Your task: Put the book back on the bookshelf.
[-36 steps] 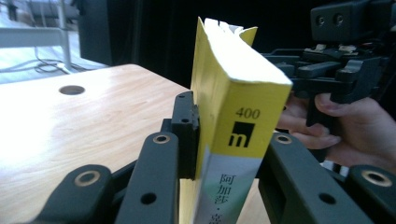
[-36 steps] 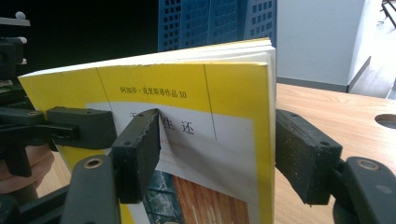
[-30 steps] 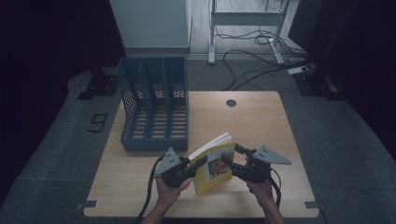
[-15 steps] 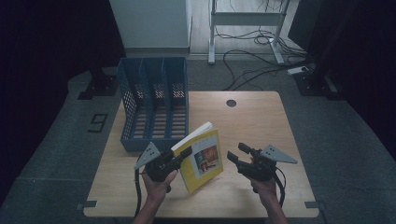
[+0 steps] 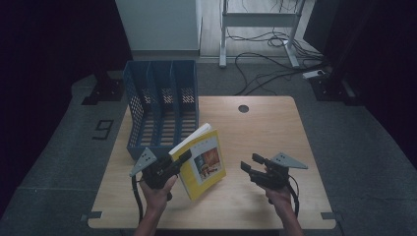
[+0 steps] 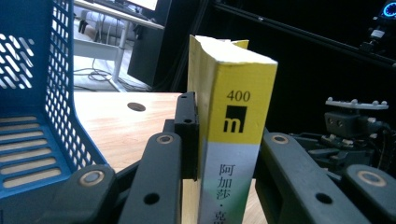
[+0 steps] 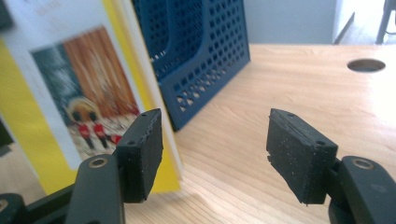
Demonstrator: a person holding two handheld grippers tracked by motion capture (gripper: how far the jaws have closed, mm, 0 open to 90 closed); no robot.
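While the left gripper point(image 5: 183, 156) alone clamps the yellow book point(image 5: 204, 160) upright above the surface point(image 5: 275, 123), a slip threatens.
Right gripper point(image 5: 248, 163) hangs open, empty; the book could twist loose or catch the blue file rack point(image 5: 162, 101) nearby.

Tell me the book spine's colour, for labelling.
Yellow above, white below, on the book; clearest in the left gripper view.

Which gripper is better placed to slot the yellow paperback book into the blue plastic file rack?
Left. The left gripper clamps the yellow paperback book beside the blue plastic file rack; the right gripper is open, empty, farther away.
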